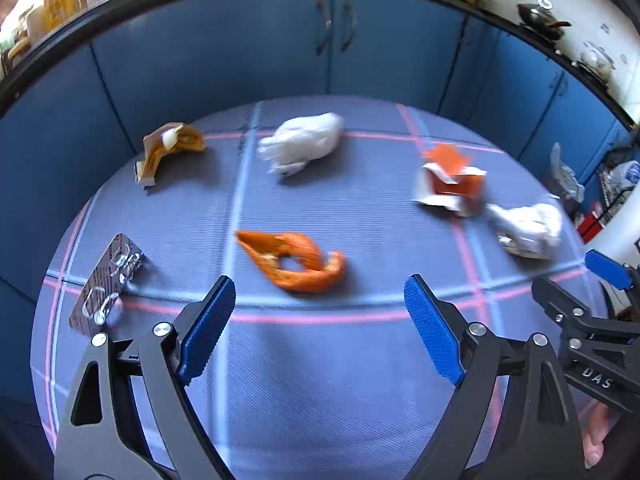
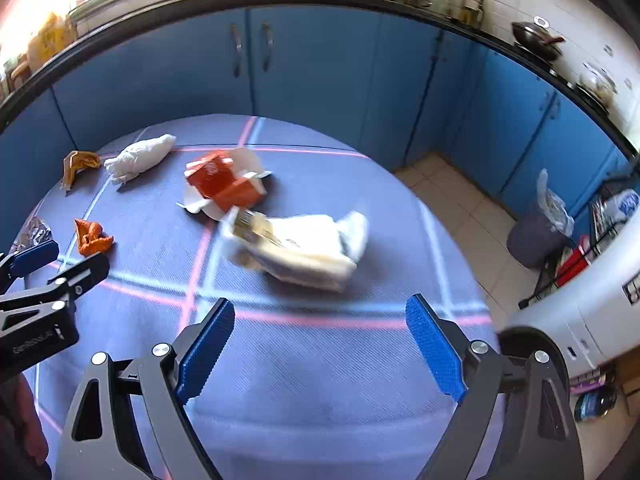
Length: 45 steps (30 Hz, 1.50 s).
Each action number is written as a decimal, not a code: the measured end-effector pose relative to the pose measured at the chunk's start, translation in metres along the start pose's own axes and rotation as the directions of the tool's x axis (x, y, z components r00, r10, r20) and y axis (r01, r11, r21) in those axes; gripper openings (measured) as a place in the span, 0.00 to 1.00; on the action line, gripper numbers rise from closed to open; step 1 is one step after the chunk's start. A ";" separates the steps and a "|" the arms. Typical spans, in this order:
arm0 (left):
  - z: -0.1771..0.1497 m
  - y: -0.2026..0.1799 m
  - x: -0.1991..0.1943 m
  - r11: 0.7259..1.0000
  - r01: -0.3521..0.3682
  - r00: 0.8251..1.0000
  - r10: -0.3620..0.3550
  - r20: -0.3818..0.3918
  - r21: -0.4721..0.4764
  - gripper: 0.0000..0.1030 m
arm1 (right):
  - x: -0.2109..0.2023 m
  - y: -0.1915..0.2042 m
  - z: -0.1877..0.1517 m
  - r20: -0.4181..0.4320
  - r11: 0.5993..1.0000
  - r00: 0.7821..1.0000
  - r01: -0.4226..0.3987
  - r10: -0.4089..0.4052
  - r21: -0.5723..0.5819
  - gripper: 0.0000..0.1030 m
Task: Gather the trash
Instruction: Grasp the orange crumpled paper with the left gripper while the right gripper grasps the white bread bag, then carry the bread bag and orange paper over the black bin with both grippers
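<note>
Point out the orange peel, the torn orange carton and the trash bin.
orange peel (image 1: 298, 261): left wrist view, on the curled middle of the peel.
torn orange carton (image 2: 218, 182): right wrist view, on its orange face.
trash bin (image 2: 532, 238): right wrist view, on its grey side wall.

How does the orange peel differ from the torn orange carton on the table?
The orange peel is curled and all orange; the torn orange carton is angular, with white inner flaps. The peel lies before the left gripper, the carton farther right. Both rest untouched on the tablecloth.
</note>
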<state>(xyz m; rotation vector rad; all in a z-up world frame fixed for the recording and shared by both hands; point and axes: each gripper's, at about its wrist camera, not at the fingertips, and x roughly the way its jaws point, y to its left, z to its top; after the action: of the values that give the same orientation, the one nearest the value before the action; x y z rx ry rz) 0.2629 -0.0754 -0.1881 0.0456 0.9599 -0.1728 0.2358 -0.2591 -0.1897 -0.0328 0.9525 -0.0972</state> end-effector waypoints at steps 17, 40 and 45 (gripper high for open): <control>0.008 0.003 0.011 0.998 -0.008 0.999 0.006 0.037 0.061 0.21 | 0.019 0.019 0.015 0.016 0.998 0.998 0.054 -0.054 -0.019 0.42; -0.026 -0.064 -0.103 0.986 -0.002 0.986 -0.026 0.164 0.167 0.19 | -0.113 -0.031 -0.035 0.149 0.999 0.989 0.008 -0.015 0.047 0.38; -0.030 -0.083 -0.133 0.980 -0.011 0.978 -0.031 0.206 0.198 0.19 | -0.142 -0.045 -0.045 0.188 0.998 0.982 0.004 -0.016 0.069 0.38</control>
<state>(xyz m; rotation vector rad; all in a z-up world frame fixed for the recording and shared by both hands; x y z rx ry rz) 0.1500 -0.1369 -0.0937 0.2026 0.7309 -0.2769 0.1143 -0.2898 -0.0972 0.0159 0.7594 -0.1334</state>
